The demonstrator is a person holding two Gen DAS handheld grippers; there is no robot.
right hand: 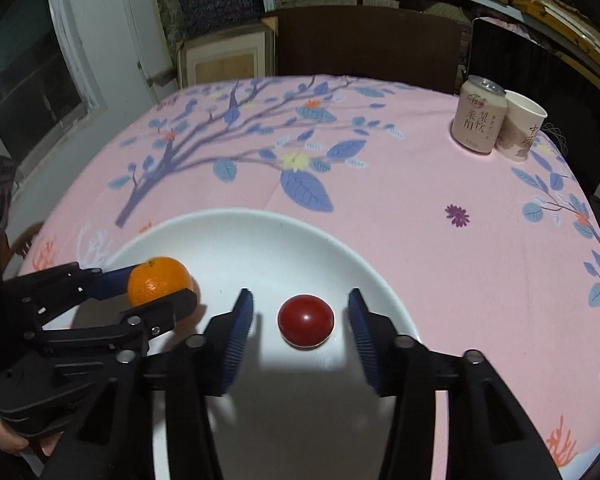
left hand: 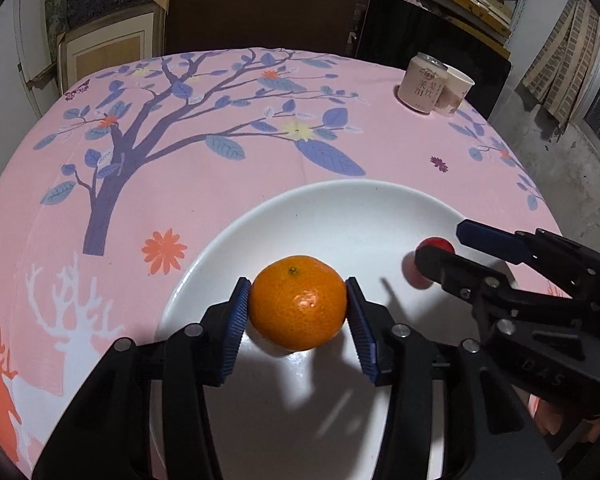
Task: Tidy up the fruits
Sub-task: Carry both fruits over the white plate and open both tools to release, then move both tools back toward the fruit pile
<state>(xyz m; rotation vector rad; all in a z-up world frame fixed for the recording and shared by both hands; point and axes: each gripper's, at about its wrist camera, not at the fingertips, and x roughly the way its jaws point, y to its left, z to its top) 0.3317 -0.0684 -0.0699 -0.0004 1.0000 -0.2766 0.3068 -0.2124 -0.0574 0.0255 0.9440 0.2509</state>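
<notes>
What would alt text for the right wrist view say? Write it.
The right tool stands open around a small red fruit on a white plate. Left of it, the left tool grips an orange. A can and paper cup stand on the pink tablecloth.

In the left wrist view the right gripper [left hand: 440, 246] covers part of the red fruit [left hand: 436, 245], and the plate [left hand: 300, 208] runs off the bottom edge. In the right wrist view the left gripper [right hand: 156, 280] hides the orange's [right hand: 160, 280] lower side. The can's [right hand: 478, 120] print is too small to read, and it covers part of the paper cup [right hand: 524, 128]
</notes>
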